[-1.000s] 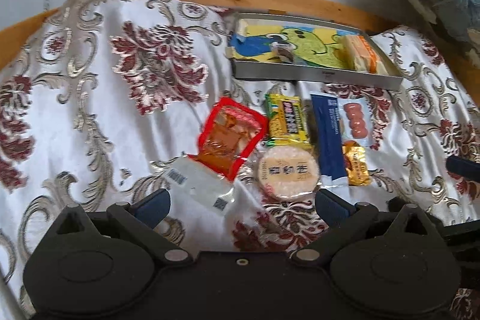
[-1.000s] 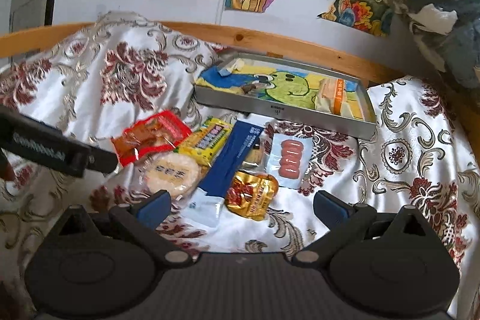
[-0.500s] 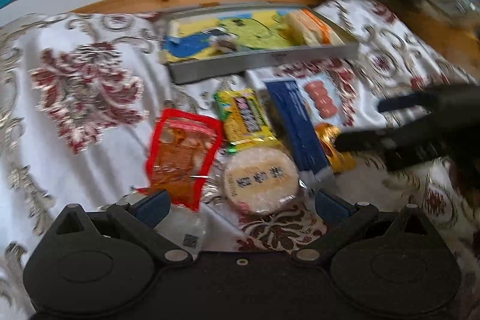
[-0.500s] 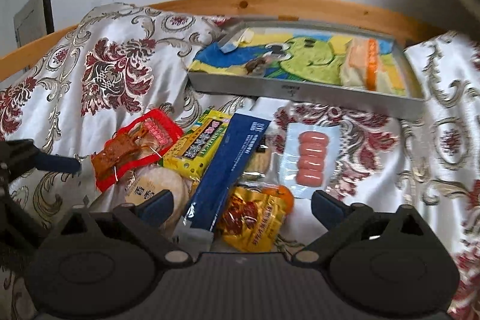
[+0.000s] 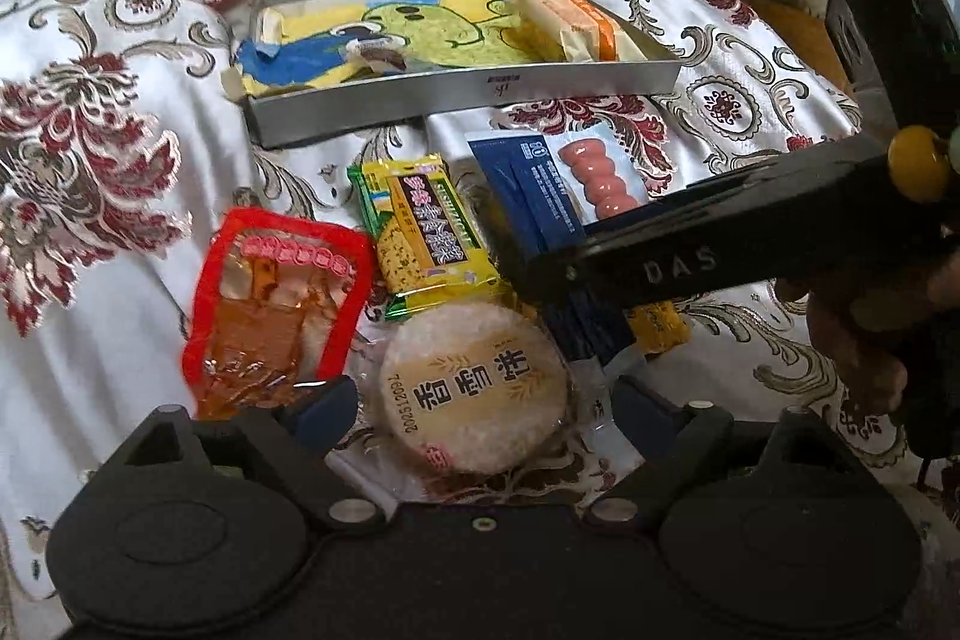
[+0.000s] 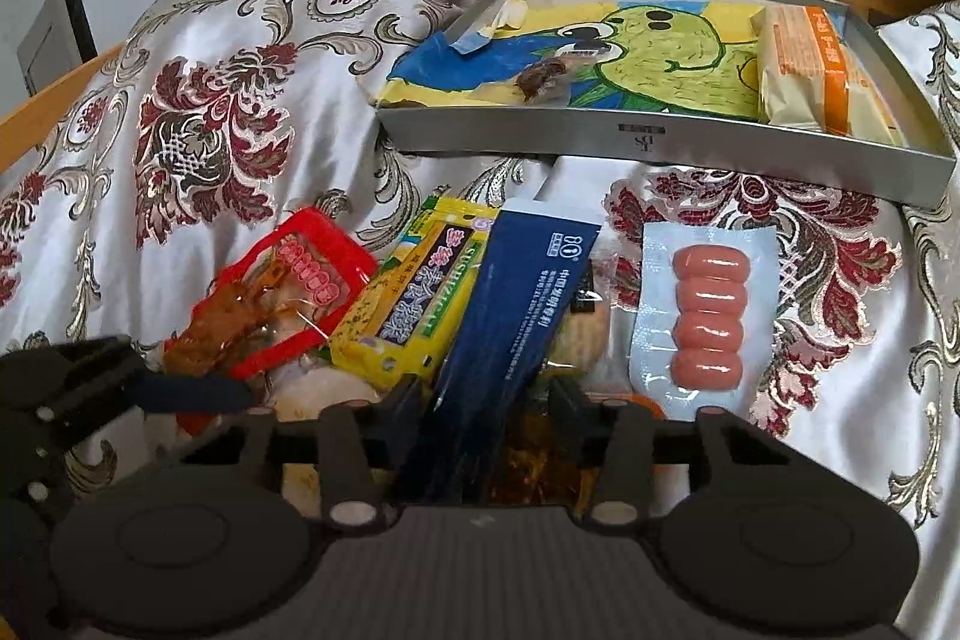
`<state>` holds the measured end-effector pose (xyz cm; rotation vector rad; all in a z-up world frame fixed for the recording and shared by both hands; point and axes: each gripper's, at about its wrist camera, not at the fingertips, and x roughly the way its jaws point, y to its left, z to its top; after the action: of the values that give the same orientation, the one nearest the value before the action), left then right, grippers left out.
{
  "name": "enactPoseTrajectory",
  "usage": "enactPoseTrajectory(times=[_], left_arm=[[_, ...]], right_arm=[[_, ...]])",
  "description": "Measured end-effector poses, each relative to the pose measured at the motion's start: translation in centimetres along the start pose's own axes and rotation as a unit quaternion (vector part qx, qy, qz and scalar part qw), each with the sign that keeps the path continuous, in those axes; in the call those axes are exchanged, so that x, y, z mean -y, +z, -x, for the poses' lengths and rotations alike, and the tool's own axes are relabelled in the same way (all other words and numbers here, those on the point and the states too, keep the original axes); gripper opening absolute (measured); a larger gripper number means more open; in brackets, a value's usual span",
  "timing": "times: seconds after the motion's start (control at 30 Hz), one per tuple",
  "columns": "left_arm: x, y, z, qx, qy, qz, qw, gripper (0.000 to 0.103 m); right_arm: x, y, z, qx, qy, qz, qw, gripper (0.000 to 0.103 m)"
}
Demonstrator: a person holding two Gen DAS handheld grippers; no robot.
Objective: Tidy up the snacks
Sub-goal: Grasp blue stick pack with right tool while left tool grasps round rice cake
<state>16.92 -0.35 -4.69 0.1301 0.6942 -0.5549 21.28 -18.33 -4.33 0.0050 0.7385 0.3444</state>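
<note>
The right gripper (image 6: pixel 483 415) has its jaws narrow, one on each side of the near end of the long dark blue snack packet (image 6: pixel 510 316). They sit tight at the packet's edges, but I cannot tell if they truly pinch it. The packet runs away from the jaws toward the grey metal tray with the green cartoon picture (image 6: pixel 660 142).

This packet looks light, thin and floppy. The wrap looks shiny, so it may slip. I think holding it near the end will let the far end droop, and a hold nearer the middle would be steadier. A soft squeeze should be enough, since whatever is inside may crush.

A gold crinkly packet (image 6: pixel 534 466) lies under the jaws, and it may lift along with the blue one. A clear pack of pink sausages (image 6: pixel 708 310) lies to the right of the jaws. A yellow packet (image 6: pixel 414 292) touches the blue one on the left.

The left gripper (image 5: pixel 480 409) has wide jaws and holds nothing. A round white rice cracker (image 5: pixel 474 388) lies between them. A red-edged packet (image 5: pixel 282 298) sits just past the left jaw.
</note>
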Motion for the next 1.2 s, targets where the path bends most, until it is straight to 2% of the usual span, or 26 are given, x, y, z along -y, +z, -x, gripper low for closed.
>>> enactPoseTrajectory(times=[0.13,0.47,0.6,0.7,0.8,0.87,0.97,1.2], left_arm=[[0.0,0.0,-0.8,-0.009,0.004,0.0,0.9999,0.089],[0.3,0.4,-2.3,-0.02,0.018,0.018,0.9995,0.095],[1.1,0.3,-2.8,-0.031,0.035,-0.003,0.9989,0.087],[1.4,0.1,-2.8,-0.032,0.037,-0.011,0.9988,0.081],[1.4,0.0,-2.5,-0.028,0.042,-0.01,0.9987,0.076],[1.4,0.0,-2.2,-0.025,0.039,0.001,0.9989,0.076],[1.5,0.1,-1.5,-0.017,0.041,0.01,0.9989,0.075],[2.9,0.6,1.2,0.024,0.051,0.009,0.9984,0.074]], right_arm=[[0.6,-0.2,0.6,0.001,-0.004,0.003,1.0,0.034],[3.5,-1.8,3.1,0.002,-0.015,-0.048,0.999,0.034],[3.6,-3.0,2.5,0.009,-0.02,-0.074,0.997,0.043],[3.2,-3.4,2.3,0.009,-0.023,-0.073,0.997,0.045],[2.5,-3.7,2.5,0.01,-0.037,-0.05,0.998,0.04],[2.3,-3.9,2.8,0.011,-0.04,-0.049,0.998,0.031],[1.8,-4.4,3.6,0.019,-0.046,-0.044,0.998,0.026],[0.3,-5.1,6.8,0.067,-0.084,0.007,0.994,0.023]])
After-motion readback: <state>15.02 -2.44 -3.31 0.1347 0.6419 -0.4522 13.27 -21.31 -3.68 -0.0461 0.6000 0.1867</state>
